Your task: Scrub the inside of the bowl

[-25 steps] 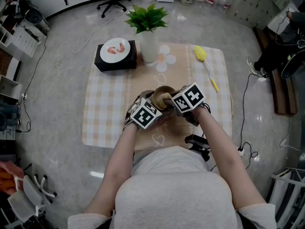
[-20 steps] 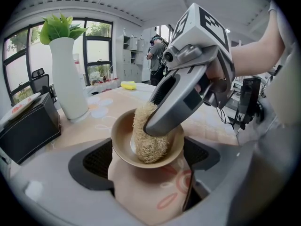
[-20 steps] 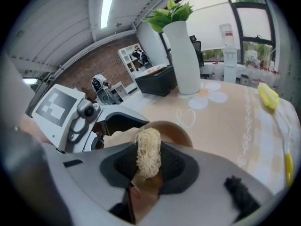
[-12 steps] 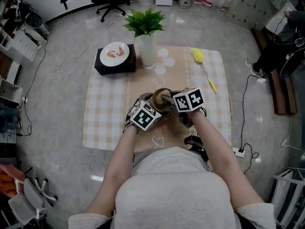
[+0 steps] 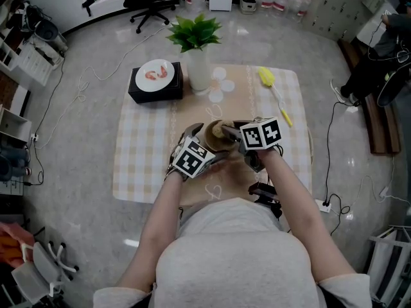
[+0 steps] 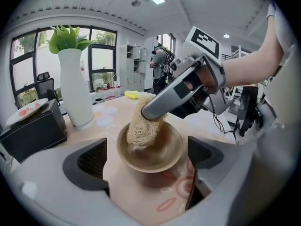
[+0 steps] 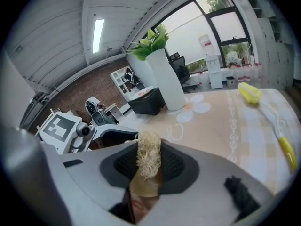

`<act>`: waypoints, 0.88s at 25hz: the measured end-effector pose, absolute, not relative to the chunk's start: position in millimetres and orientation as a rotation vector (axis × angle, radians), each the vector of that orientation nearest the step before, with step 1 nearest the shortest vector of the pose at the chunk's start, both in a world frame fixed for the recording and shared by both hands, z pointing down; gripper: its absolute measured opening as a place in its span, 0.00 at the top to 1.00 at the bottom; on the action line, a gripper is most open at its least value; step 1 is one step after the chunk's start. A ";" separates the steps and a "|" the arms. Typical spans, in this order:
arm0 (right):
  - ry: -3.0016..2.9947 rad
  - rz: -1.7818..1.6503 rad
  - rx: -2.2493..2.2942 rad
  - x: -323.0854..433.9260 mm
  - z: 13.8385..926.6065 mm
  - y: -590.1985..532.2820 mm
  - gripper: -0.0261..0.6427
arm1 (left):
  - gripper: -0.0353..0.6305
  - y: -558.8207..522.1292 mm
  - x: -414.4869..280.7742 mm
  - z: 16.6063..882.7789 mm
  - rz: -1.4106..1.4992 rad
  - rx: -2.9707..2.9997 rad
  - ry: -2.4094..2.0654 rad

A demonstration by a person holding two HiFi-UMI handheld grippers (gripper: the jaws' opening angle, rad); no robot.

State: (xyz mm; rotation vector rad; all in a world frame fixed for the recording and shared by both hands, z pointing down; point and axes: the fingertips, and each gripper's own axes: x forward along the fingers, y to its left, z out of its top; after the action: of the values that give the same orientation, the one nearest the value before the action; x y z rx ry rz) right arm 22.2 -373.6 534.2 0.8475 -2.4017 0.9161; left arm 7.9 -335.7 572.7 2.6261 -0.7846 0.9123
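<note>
The brown bowl (image 6: 153, 157) sits on the tablecloth (image 6: 209, 126) just in front of us, between the pads of the left gripper (image 6: 147, 160). We judge the main risk to be the bowl skating or tipping under the loofah scrubber (image 6: 140, 128), since nothing braces it. The left jaws have just been opening and stand wide, both pads just clear of the rim. The right gripper (image 6: 151, 111) is clamped on the loofah, whose lower end rests inside the bowl.
</note>
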 end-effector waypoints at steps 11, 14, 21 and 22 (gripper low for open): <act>-2.492 0.811 0.970 30.3 488.2 -369.8 0.81 | 0.14 -335.7 9.6 528.2 0.814 2.717 -0.854; -2.517 0.731 1.005 30.8 474.1 -367.2 0.81 | 0.18 -334.6 9.0 517.3 0.803 2.725 -0.870; -2.567 0.542 1.098 33.5 443.8 -365.5 0.81 | 0.30 -334.8 5.6 487.6 0.771 2.774 -0.968; -2.575 0.520 1.112 34.0 439.9 -365.3 0.81 | 0.34 -336.3 4.0 482.6 0.758 2.780 -0.998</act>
State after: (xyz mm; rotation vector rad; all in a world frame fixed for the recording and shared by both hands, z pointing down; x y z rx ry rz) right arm 34.0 -365.3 439.9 1.1118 -2.5746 0.5202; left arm 4.0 -336.3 482.6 2.7801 -0.9978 0.7583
